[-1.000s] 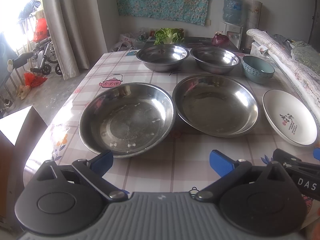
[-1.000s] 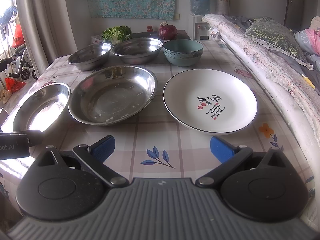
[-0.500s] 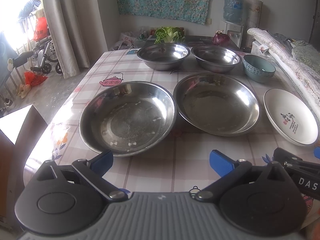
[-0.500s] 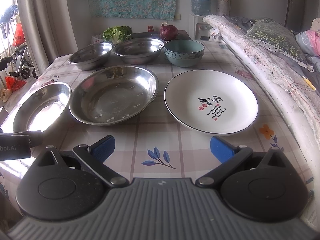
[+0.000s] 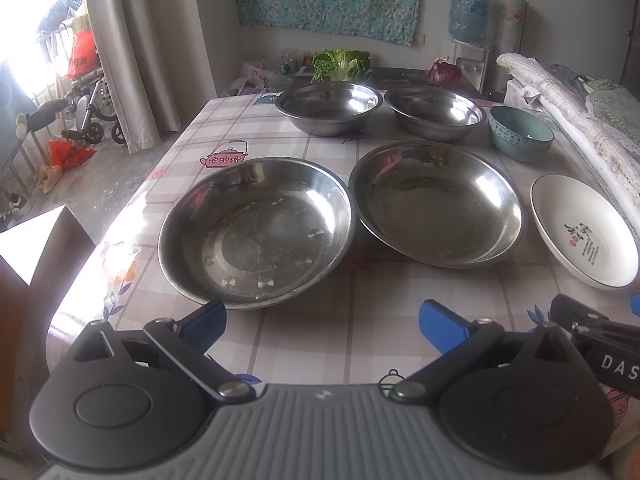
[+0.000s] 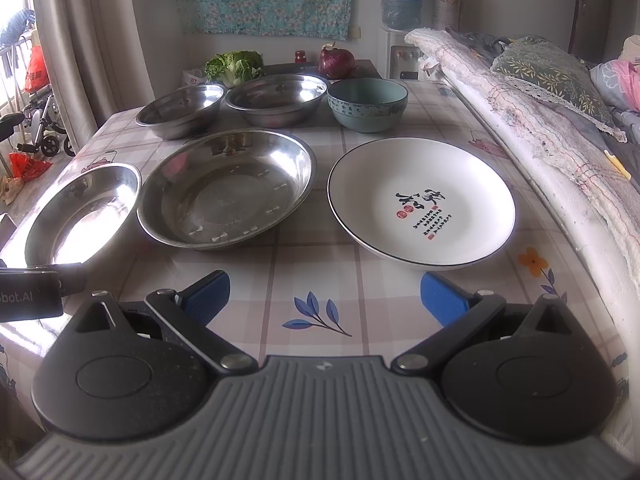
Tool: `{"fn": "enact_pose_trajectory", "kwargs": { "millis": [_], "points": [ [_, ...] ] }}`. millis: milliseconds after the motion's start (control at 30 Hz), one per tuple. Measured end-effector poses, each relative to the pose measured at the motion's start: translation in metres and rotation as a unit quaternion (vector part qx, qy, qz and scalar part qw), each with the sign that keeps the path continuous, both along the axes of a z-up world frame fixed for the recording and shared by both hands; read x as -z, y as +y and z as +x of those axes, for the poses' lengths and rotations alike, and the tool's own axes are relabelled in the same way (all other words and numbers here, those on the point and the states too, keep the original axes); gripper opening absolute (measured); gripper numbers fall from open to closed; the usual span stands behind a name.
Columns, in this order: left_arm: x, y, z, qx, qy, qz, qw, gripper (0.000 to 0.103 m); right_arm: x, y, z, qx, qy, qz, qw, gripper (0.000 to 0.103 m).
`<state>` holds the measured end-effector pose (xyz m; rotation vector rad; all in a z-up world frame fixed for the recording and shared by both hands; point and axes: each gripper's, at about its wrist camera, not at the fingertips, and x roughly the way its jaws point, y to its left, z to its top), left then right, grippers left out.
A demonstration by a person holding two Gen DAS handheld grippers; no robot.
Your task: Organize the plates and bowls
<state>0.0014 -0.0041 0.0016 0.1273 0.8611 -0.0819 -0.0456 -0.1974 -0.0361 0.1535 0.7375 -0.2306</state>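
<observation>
Two wide steel plates sit side by side on the checked table: the left one [image 5: 256, 232] [image 6: 80, 212] and the right one [image 5: 436, 204] [image 6: 228, 188]. A white plate with black and red writing [image 6: 420, 200] [image 5: 580, 232] lies to their right. Behind stand two steel bowls [image 5: 328, 106] [image 5: 436, 112] and a teal ceramic bowl [image 6: 367, 104] [image 5: 522, 132]. My left gripper [image 5: 322, 318] is open and empty just in front of the left steel plate. My right gripper [image 6: 324, 294] is open and empty in front of the white plate.
A folded quilt and bedding [image 6: 532, 120] run along the table's right edge. A cabbage [image 6: 234, 65] and a red onion [image 6: 337, 61] lie beyond the bowls. The table's left edge [image 5: 132, 216] drops to the floor; a wheelchair [image 5: 80, 116] stands by the curtain.
Both views have shifted only slightly; the dishes sit a little higher in the frames. Both grippers stay open and nothing on the table has moved.
</observation>
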Motion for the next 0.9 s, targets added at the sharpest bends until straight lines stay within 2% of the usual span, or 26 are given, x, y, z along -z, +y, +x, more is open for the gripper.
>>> {"fn": "enact_pose_trajectory", "kwargs": {
  "millis": [233,533,633,733,900],
  "points": [
    [-0.001,0.000,0.000,0.000,0.003,0.005,1.0000,0.103,0.002,-0.002,-0.001,0.009,-0.005,-0.012,1.000,0.102],
    [-0.030,0.005,0.004,0.008,-0.033,0.013,0.9993,0.103,-0.016,-0.001,-0.005,0.009,-0.033,-0.053,0.998,0.102],
    [-0.043,0.010,0.015,0.011,-0.040,0.013,0.9991,0.103,-0.027,-0.005,-0.005,-0.010,-0.053,-0.035,0.998,0.102],
    [-0.056,0.019,0.031,0.012,-0.045,0.006,0.9989,0.103,-0.045,-0.013,0.000,-0.046,-0.091,0.011,0.995,0.102],
    [-0.075,0.032,0.066,0.012,-0.062,0.005,0.9980,0.103,-0.071,-0.011,0.033,-0.091,-0.123,0.044,0.987,0.102]
  ]
}}
